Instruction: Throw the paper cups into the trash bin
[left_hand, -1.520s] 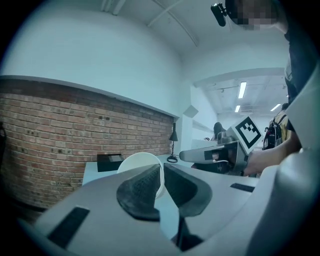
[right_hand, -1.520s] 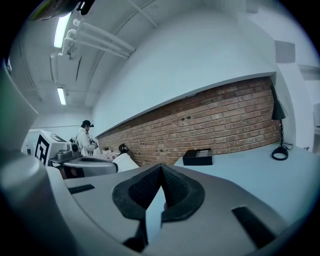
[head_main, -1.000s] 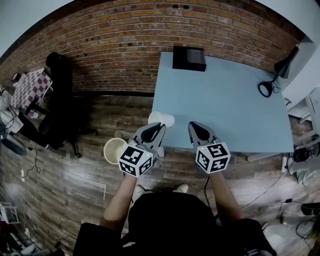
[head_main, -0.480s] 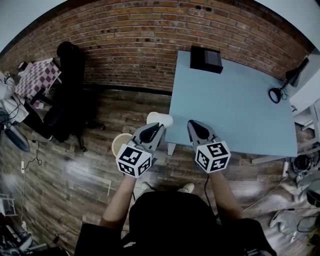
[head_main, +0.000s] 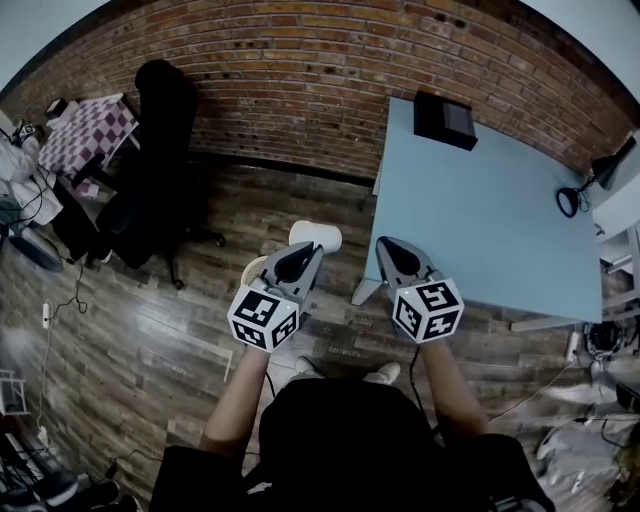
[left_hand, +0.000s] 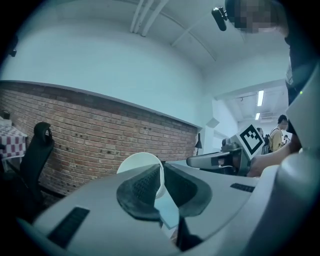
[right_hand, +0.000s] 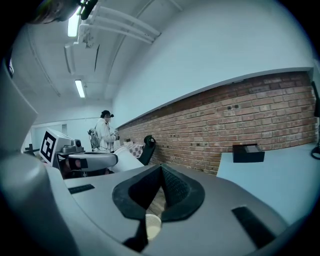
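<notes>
A paper cup (head_main: 315, 237) is pinched by the left gripper (head_main: 307, 252); the right gripper (head_main: 389, 249) is shut, empty. The carry seems to be in hand, and release is needed above the trash bin (head_main: 254, 269), at eight o'clock.

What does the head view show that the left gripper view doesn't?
Only the head view: the round beige trash bin, partly behind the left gripper. Only the left gripper view: bright ceiling light strips and a far-off person. Both: the white paper cup pinched in the left gripper's fingers, the red brick wall, the black office chair.
</notes>
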